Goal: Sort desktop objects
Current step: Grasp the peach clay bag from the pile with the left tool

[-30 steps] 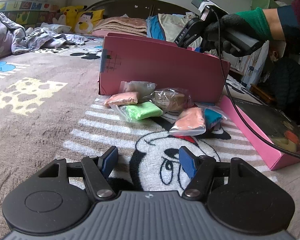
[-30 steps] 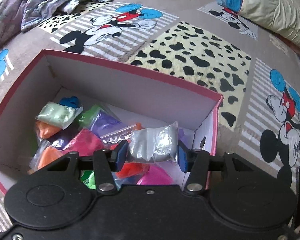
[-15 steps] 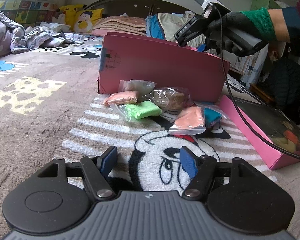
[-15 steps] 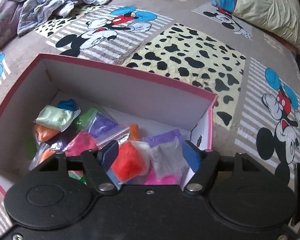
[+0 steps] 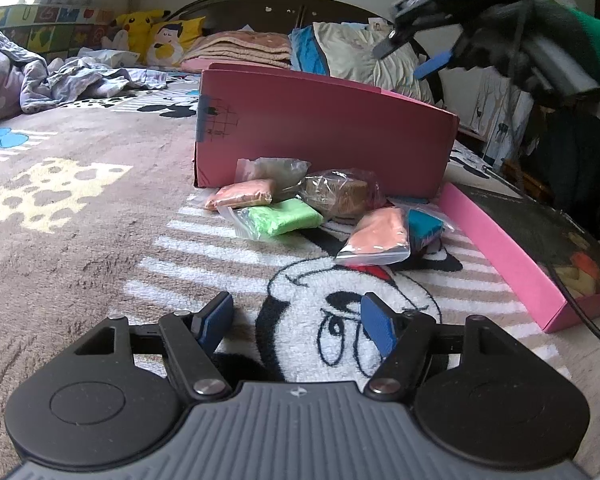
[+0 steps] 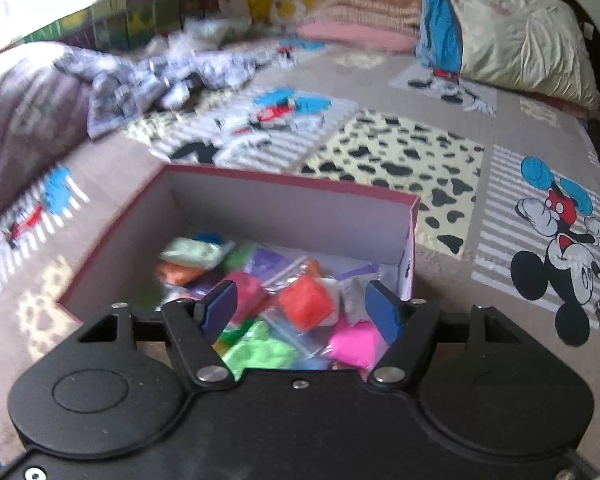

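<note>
Right wrist view looks past the right gripper (image 6: 300,312), its blue pads spread wide and holding nothing, down into the pink box (image 6: 288,194). Inside lies a heap of bagged clay: an orange-red bag (image 6: 305,303), a magenta one (image 6: 354,345), a green one (image 6: 256,350) and others. Left gripper (image 5: 296,322) hangs low over the blanket (image 5: 80,248), equally wide and empty. Ahead of it, against the box's outer wall, lie more bags: green (image 5: 282,216), peach (image 5: 378,236), brown (image 5: 336,194).

A cartoon-mouse blanket (image 5: 80,200) covers the bed. At its far end lie a cream pillow (image 6: 516,32), folded pink blankets (image 5: 240,46), a yellow plush toy (image 5: 138,24) and crumpled grey clothes (image 5: 88,78).
</note>
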